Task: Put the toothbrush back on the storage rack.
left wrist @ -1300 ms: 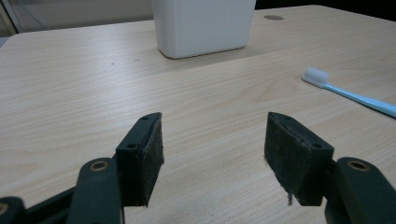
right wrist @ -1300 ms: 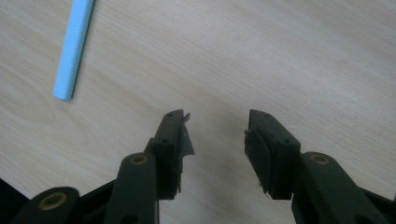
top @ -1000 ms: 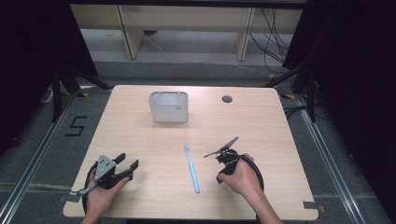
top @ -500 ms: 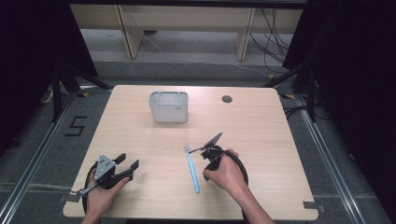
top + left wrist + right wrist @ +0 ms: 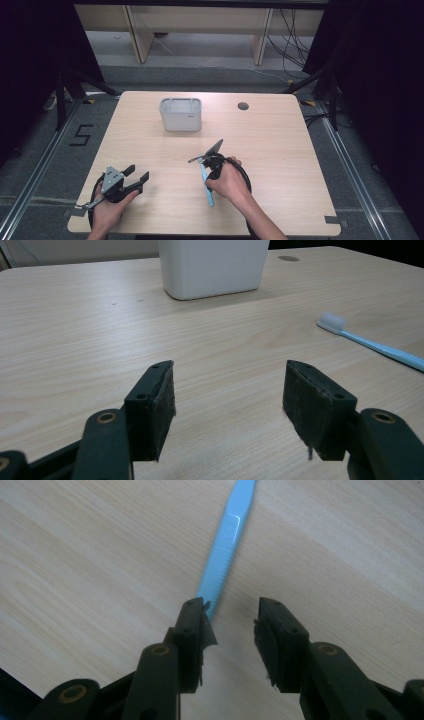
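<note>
R tool (image 5: 206, 159) half-open, closing over blue toothbrush (image 5: 206, 186), not gripping; L tool (image 5: 136, 175) wide, empty.

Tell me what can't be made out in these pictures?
- Toothbrush: in the high view the right hand and right gripper cover its middle; the head is too small to tell.
- Toothbrush head: in the right gripper view, hidden behind the jaws.
- Toothbrush handle end: cut off by the right edge of the left gripper view.
- Cup: its top is cut off in the left gripper view; its inside is too small in the high view.
</note>
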